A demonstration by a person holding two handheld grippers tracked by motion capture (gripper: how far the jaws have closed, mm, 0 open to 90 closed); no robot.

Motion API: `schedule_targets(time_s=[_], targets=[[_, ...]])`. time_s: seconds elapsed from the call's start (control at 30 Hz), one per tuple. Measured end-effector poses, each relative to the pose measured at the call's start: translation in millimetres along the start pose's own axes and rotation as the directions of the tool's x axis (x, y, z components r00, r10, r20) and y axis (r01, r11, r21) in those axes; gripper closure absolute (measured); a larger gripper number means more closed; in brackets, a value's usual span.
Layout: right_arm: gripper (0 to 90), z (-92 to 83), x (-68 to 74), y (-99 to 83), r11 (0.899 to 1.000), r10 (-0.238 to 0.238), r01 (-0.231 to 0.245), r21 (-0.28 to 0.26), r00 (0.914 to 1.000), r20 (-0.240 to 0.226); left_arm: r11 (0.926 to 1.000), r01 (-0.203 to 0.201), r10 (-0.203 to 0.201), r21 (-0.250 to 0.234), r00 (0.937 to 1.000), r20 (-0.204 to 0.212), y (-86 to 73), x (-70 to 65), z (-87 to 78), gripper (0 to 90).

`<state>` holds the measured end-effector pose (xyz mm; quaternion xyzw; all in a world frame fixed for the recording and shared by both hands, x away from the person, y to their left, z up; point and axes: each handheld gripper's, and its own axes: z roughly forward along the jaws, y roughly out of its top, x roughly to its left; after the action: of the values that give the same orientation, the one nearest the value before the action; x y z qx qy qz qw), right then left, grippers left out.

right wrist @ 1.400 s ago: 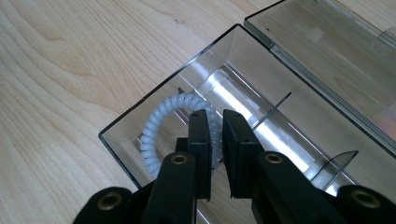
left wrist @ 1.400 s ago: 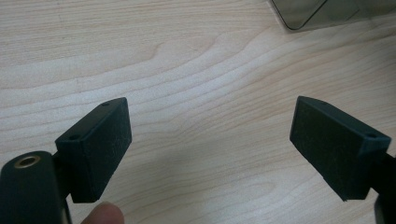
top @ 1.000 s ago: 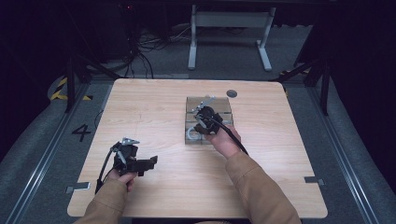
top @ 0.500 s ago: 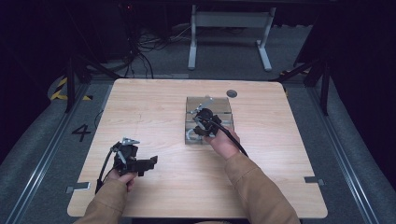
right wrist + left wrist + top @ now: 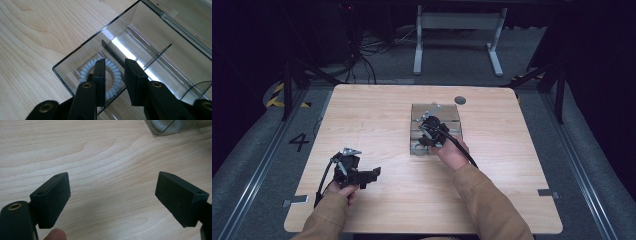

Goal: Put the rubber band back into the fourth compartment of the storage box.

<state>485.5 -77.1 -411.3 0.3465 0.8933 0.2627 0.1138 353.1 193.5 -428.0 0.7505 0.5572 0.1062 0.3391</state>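
- the right hand-held gripper (image 5: 113,72) is hanging over the near corner compartment of a clear plastic organiser box (image 5: 160,42), pointing down into it.
- its jaws have just been opening; they are now standing partly apart with nothing pressed between the pads.
- a pale blue spiral hair tie (image 5: 86,71) is lying flat on the floor of that compartment, directly under the jaws; one jaw is crossing in front of the ring, and the ring looks released, not gripped.
- the ring has no long axis to speak of, so any re-grip would have to pinch across one side of the coil.
- in the high view the box (image 5: 452,112) is sitting on the far middle of the counter (image 5: 377,115), with the right hand-held gripper (image 5: 432,131) above its near end.
- the left hand-held gripper (image 5: 373,173) is resting well apart from the box, low over the near left of the counter, jaws wide open and empty; its own view is showing bare wood between the pads (image 5: 53,197).
- the right hand is plainly the nearer one to the hair tie.
- the only readable writing is a "4" (image 5: 298,142) marked on the floor left of the counter; no brand or label is legible on the box.
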Motion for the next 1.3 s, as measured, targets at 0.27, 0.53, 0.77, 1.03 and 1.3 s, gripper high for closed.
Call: schedule_targets(time_s=[0.27,0.53,0.77,1.03,1.3], targets=[[68.3,-9.9,-2.1,-0.6,1.000,0.007,-0.007,-0.023,1.0000,-0.006,1.0000,-0.002,0.002,0.002,1.0000,0.001,0.1,0.1,0.4,13.5],[66.4,-30.8,-5.7,-2.2,0.998,0.017,-0.018,-0.066,0.9996,-0.023,1.0000,-0.002,0.002,0.000,1.0000,0.000,0.5,0.1,0.2,13.5],[65.0,-52.2,-7.6,-9.0,0.995,0.022,-0.025,-0.094,0.9991,-0.036,1.0000,-0.007,0.007,0.000,1.0000,0.002,2.5,-2.1,1.7,13.7],[64.4,-78.2,-12.5,-27.6,0.993,0.020,-0.023,-0.119,0.9994,-0.029,0.9999,-0.010,0.010,-0.001,0.9999,-0.001,3.7,-2.8,2.7,13.7],[64.0,-101.6,-19.8,-46.5,0.989,0.044,-0.045,-0.141,0.9990,-0.013,1.0000,-0.007,0.007,-0.001,1.0000,-0.007,3.4,-3.6,2.1,13.7]])
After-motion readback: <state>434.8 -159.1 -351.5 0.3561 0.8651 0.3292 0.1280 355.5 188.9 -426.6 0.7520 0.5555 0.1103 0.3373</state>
